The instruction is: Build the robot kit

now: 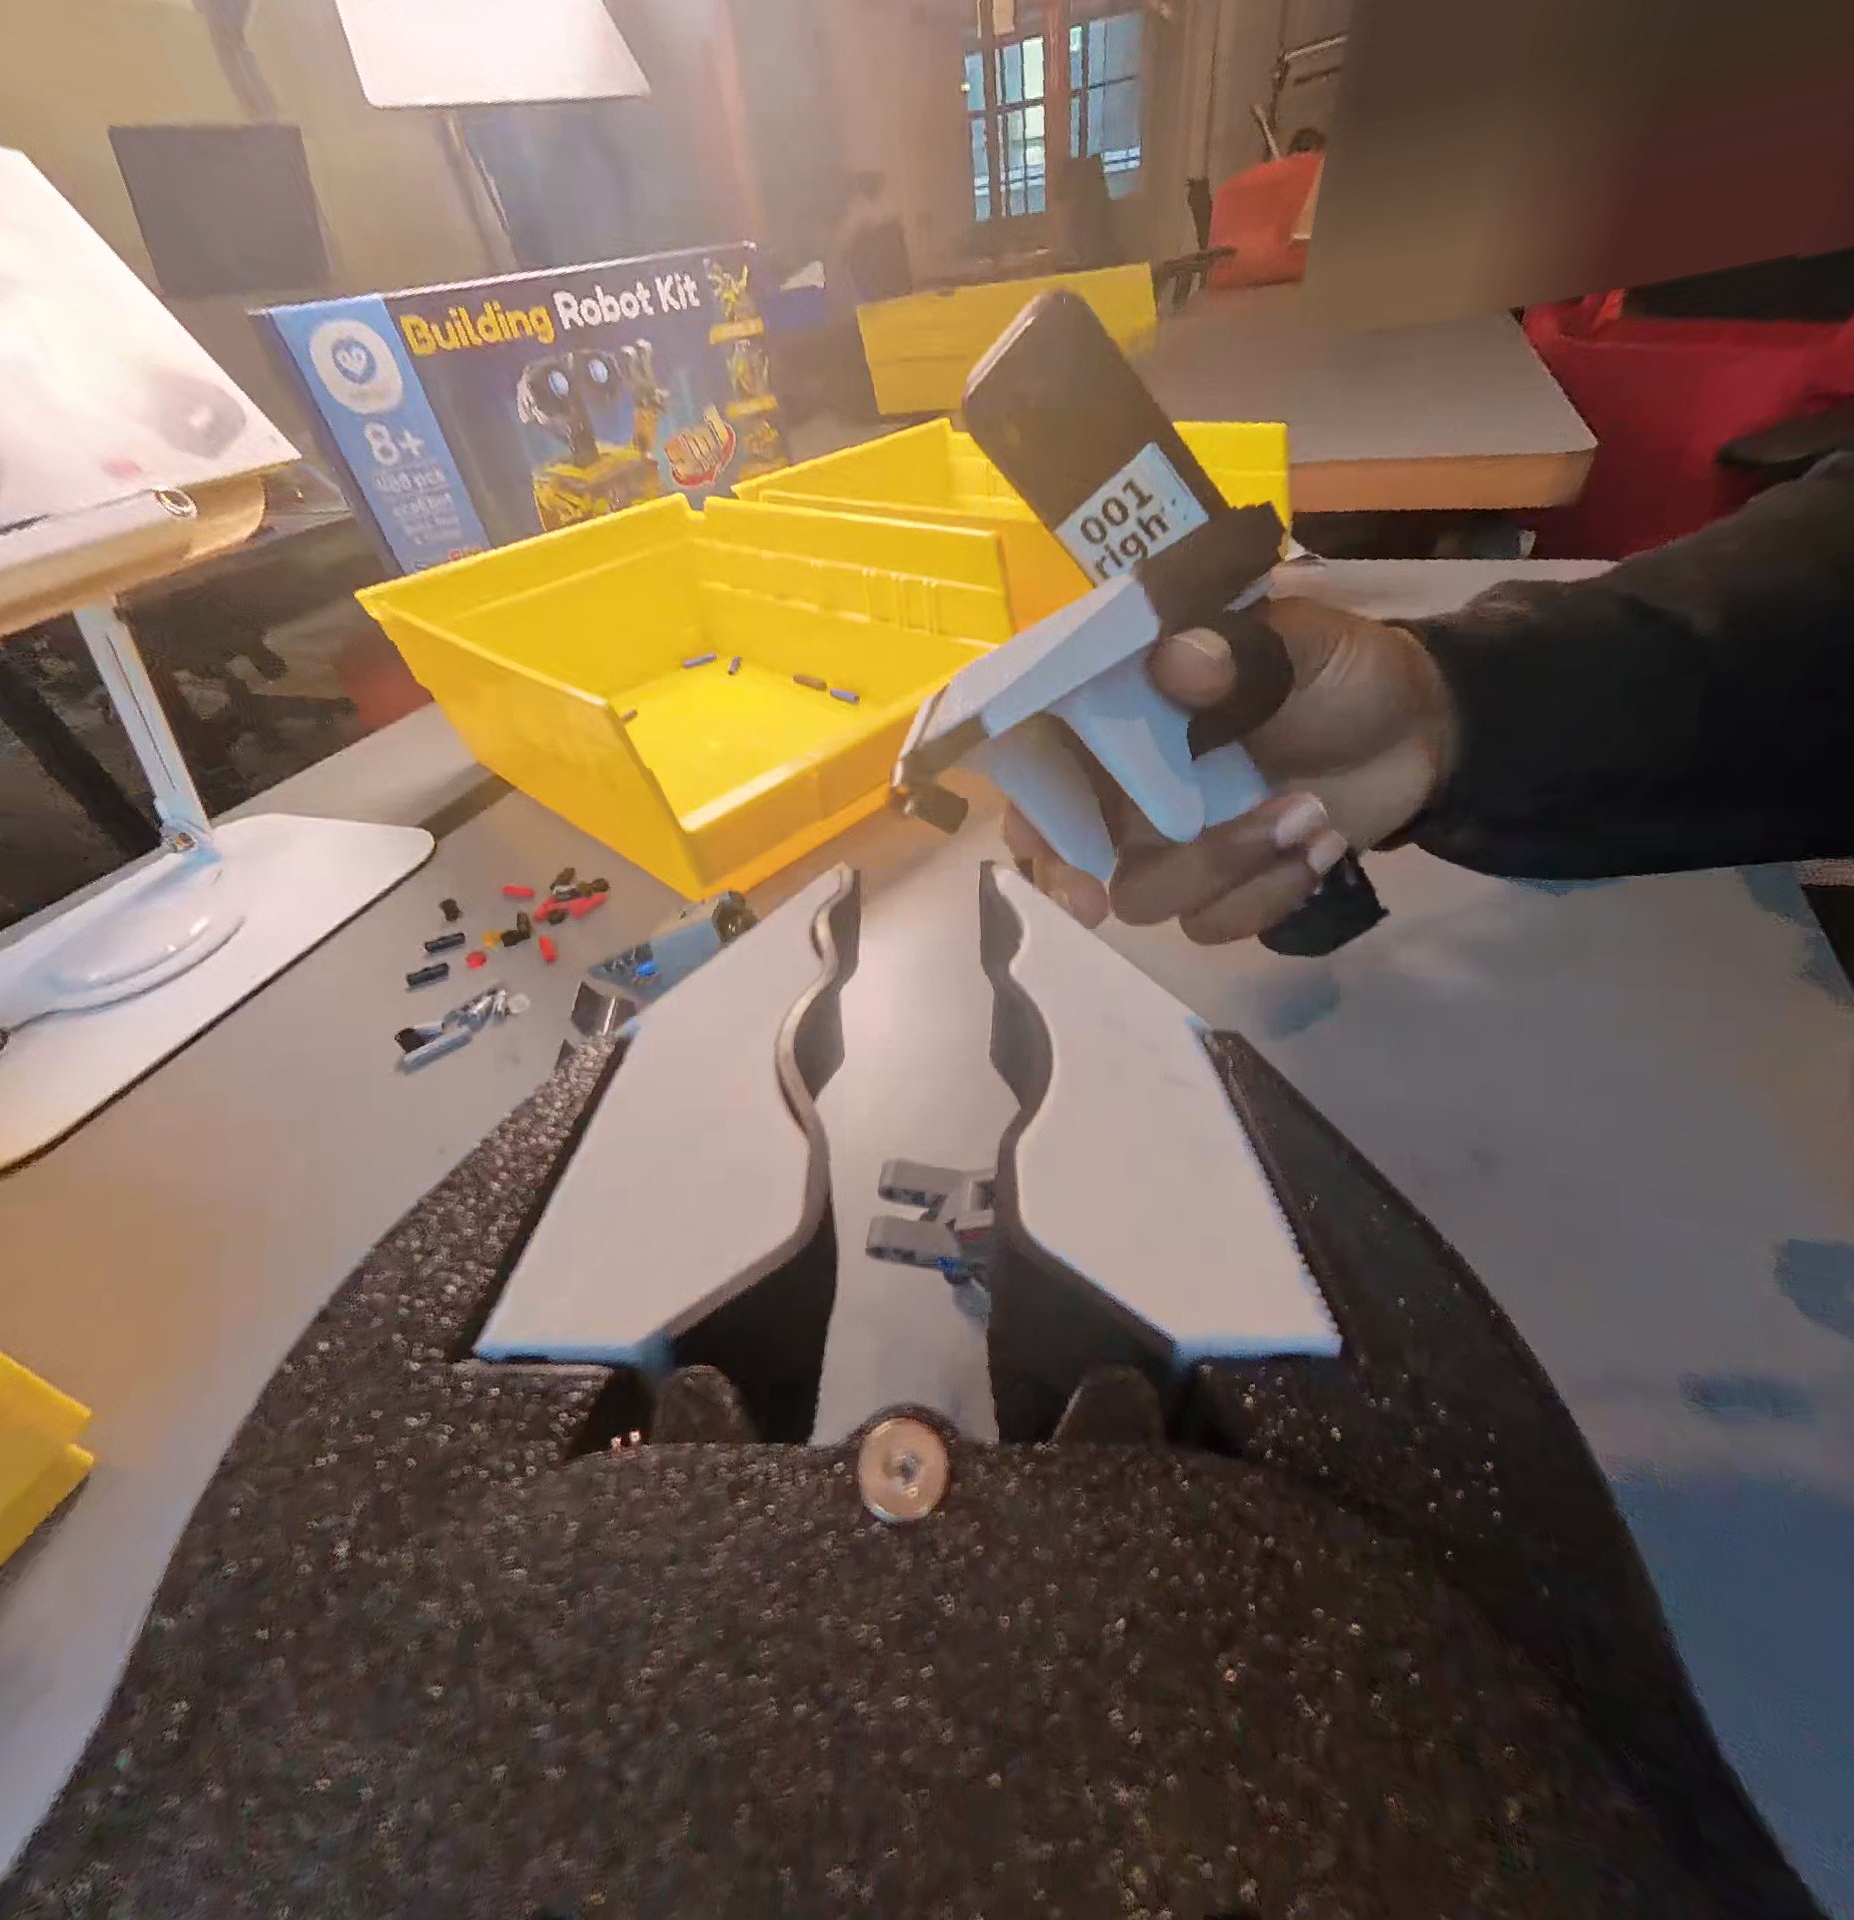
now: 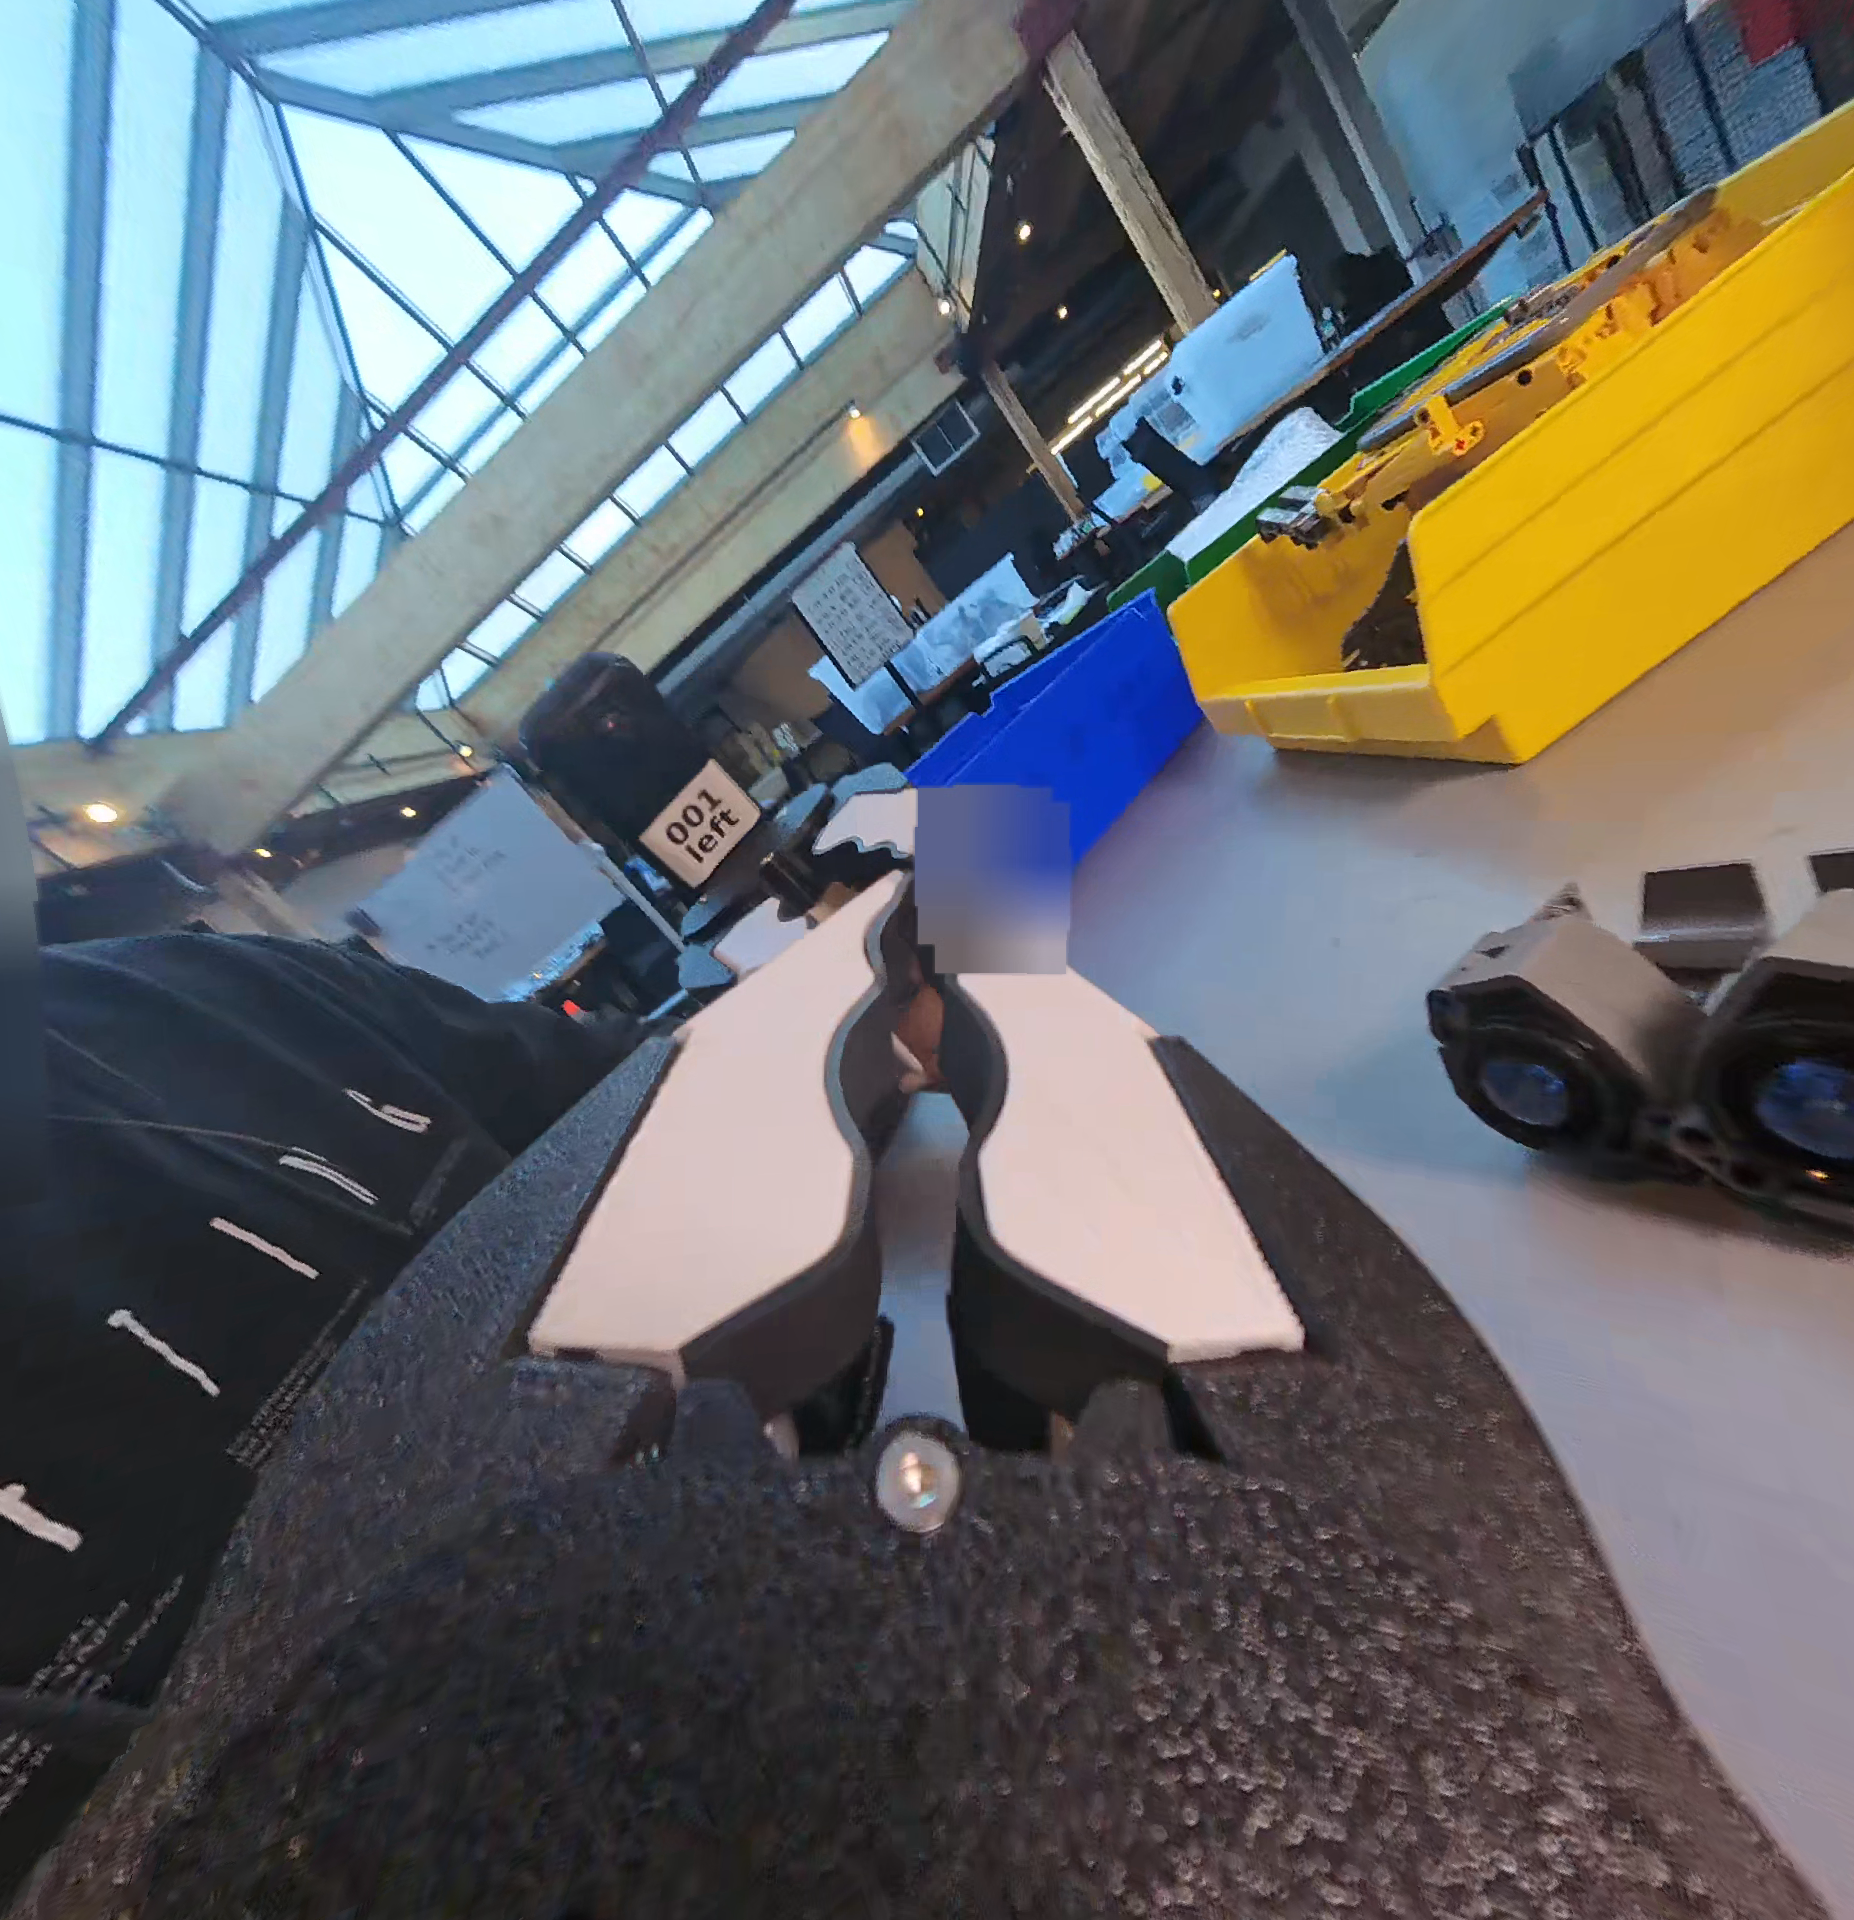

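My left gripper (image 1: 921, 888) is open and empty, low over the grey table (image 1: 1474, 1143). A small grey brick assembly (image 1: 933, 1216) lies on the table between its fingers, against the right one. A hand holds my right gripper (image 1: 918, 784) just ahead, above the left fingertips. It pinches a small black peg (image 1: 942, 805) at its tips. In the right wrist view the right gripper (image 2: 918, 956) has its jaws nearly together, and a blur patch hides the tips. The left gripper (image 2: 850, 831) shows just beyond.
A yellow bin (image 1: 549, 665) with several blue pins stands ahead, more yellow bins and a kit box (image 1: 549, 395) behind. Loose red and black pegs (image 1: 507, 925) and a grey assembly (image 1: 663, 956) lie left. A lamp base (image 1: 123, 935) is far left. A grey two-lens block (image 2: 1629, 1060), blue bin (image 2: 1089, 707) and yellow bin (image 2: 1629, 582) show on the right. My left and right fingertips are right by each other.
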{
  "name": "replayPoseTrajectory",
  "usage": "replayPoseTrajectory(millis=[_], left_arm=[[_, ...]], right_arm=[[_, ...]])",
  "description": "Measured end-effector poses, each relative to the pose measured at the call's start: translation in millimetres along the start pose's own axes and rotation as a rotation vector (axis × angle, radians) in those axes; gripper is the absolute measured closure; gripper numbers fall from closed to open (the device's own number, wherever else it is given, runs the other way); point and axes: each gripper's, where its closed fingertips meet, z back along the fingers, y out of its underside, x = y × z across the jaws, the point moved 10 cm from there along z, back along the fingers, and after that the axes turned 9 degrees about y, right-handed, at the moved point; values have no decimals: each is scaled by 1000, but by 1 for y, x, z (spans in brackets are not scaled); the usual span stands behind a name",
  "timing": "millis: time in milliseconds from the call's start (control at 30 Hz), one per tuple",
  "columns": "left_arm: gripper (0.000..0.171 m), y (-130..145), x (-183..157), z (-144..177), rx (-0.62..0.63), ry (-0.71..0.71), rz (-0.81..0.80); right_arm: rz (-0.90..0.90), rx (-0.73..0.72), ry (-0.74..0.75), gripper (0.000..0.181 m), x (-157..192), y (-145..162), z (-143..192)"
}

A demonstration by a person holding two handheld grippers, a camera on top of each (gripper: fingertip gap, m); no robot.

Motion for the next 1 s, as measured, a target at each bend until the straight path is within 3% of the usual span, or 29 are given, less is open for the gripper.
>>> replayPoseTrajectory(millis=[100, 367, 500, 600, 767, 1000], left_arm=[[152, -4, -2, 0, -26, -8, 3], [164, 2, 13, 14, 24, -59, 42], [160, 6, 28, 27, 33, -87, 96], [158, 7, 34, 31, 40, -91, 124], [156, 12, 34, 27, 74, -78, 122], [154, 19, 31, 20, 117, -49, 129]], right_arm=[[-29, -22, -16, 181, 2, 3, -2], [166, 35, 83, 181, 0, -1, 3], [469, 273, 169, 173, -2, -12, 18], [650, 278, 301, 173, -5, -28, 37], [582, 248, 271, 169, -10, -38, 53], [753, 356, 312, 163, 10, -58, 78]])
